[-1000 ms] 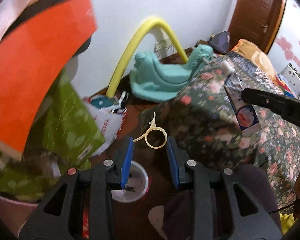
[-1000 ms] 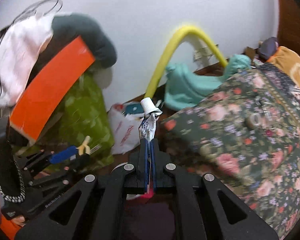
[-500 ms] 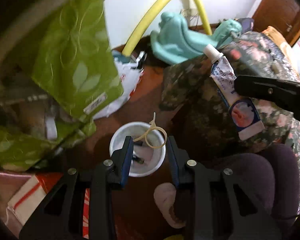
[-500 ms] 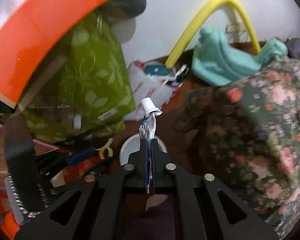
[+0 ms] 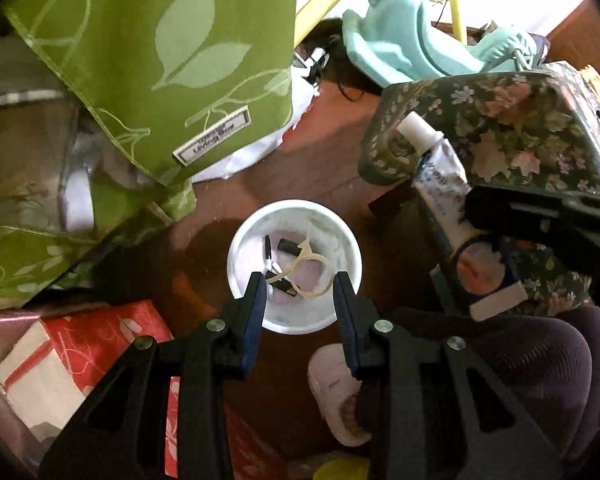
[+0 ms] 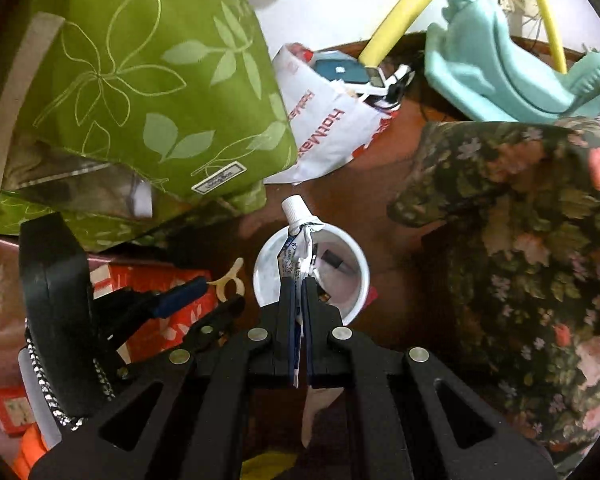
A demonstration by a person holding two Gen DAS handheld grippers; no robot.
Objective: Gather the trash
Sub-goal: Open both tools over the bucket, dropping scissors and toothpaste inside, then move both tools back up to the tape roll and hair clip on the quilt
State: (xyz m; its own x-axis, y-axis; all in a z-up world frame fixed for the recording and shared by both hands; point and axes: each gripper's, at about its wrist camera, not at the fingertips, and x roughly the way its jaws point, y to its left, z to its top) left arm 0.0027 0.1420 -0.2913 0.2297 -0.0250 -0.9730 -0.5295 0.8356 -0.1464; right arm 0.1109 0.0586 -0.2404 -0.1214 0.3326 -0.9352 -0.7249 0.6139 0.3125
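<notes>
A white cup stands on the brown floor with small dark bits of trash inside. Just above it my left gripper points down, shut on a cream plastic ring that spans its blue pads. My right gripper is shut on a squeezed toothpaste tube, white cap upward, over the cup's rim. The tube also shows at the right of the left wrist view. In the right wrist view the left gripper and its ring sit left of the cup.
A green leaf-print bag and a red-and-white box crowd the left. Floral bedding fills the right. Behind lie a white shopping bag, a teal plastic toy and a yellow hoop. A person's slippered foot is near the cup.
Both grippers have dropped and tipped toward the floor, each keeping its item. The white cup, at first low behind the fingers, now sits large under the fingertips.
</notes>
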